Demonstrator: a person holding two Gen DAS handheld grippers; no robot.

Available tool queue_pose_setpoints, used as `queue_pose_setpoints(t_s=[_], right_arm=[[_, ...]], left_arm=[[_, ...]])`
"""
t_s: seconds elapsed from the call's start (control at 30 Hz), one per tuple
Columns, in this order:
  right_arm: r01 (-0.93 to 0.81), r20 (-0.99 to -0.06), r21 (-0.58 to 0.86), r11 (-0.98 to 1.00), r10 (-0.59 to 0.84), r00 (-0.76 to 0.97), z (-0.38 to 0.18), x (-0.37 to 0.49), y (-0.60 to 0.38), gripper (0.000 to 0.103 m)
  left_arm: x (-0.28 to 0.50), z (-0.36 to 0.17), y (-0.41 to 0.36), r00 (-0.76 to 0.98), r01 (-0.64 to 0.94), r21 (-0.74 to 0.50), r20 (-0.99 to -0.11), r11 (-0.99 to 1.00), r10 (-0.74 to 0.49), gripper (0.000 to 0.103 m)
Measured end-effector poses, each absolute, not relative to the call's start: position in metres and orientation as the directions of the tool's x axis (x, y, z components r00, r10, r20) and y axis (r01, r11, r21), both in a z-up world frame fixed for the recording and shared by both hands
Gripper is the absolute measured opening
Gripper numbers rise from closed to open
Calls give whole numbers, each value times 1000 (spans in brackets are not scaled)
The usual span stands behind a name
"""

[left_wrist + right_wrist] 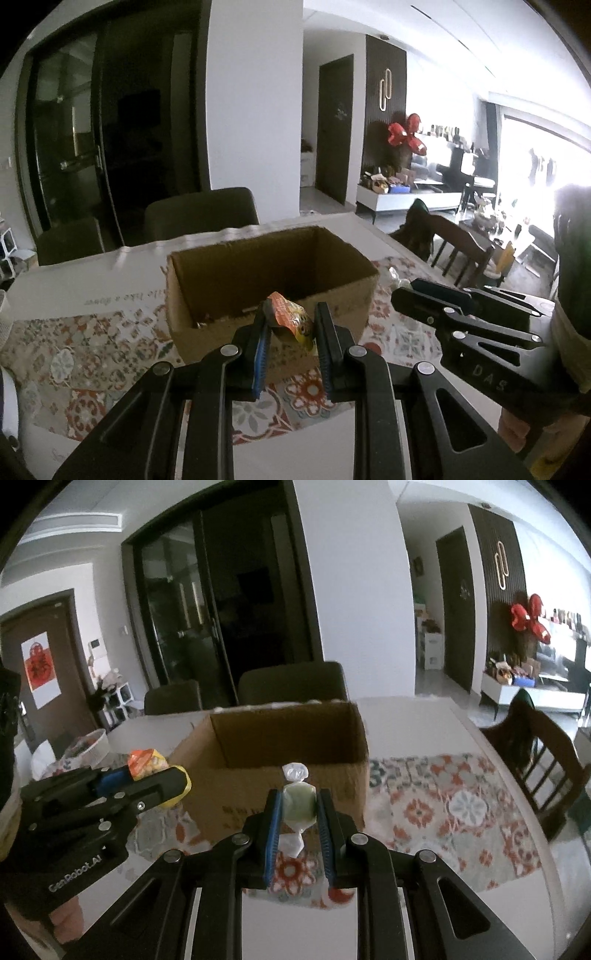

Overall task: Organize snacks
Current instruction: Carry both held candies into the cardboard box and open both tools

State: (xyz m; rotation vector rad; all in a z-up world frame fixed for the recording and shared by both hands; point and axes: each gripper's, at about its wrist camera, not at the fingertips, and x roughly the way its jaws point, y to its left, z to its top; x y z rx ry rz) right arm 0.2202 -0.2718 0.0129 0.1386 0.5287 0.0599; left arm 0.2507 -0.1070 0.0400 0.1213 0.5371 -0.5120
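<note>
1. My left gripper pinches an orange-yellow snack packet; my right gripper clamps a green wrapped candy.
2. Cardboard box at twelve o'clock: carry both over its rim, then release.

Daylight is flooding in from the window, blowing out that side to white glare, while the glass doors are sinking into shadow. Fisheye distortion is bending and darkening the edges; distant furniture is blurring softly.

Black left gripper has blue ribbed pads (silver screws).
</note>
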Motion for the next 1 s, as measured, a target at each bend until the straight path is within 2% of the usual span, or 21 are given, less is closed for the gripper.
queue_pose_setpoints(t_s=[0.43,0.83,0.9,0.93,0.97,1.0], right_arm=[[-51,-469,91,995,88,879,41,271,-271,21],[-49,-511,91,995,89,855,36,328,-271,21],[-44,-524,85,995,82,847,34,335,-271,21],[-43,-529,83,996,80,845,32,337,-271,21],[-38,-535,81,996,76,842,31,339,-271,21],[-30,-541,80,996,68,838,30,341,-272,22]], left_arm=[[317,50,-110,709,474,-52,-569,879,-416,24],[375,43,-122,678,436,-57,-635,898,-370,24],[380,41,-123,682,423,-41,-643,905,-348,34],[382,41,-123,687,415,-32,-644,909,-336,44],[382,41,-123,695,406,-22,-642,914,-324,49],[381,42,-122,704,398,-14,-636,917,-315,49]])
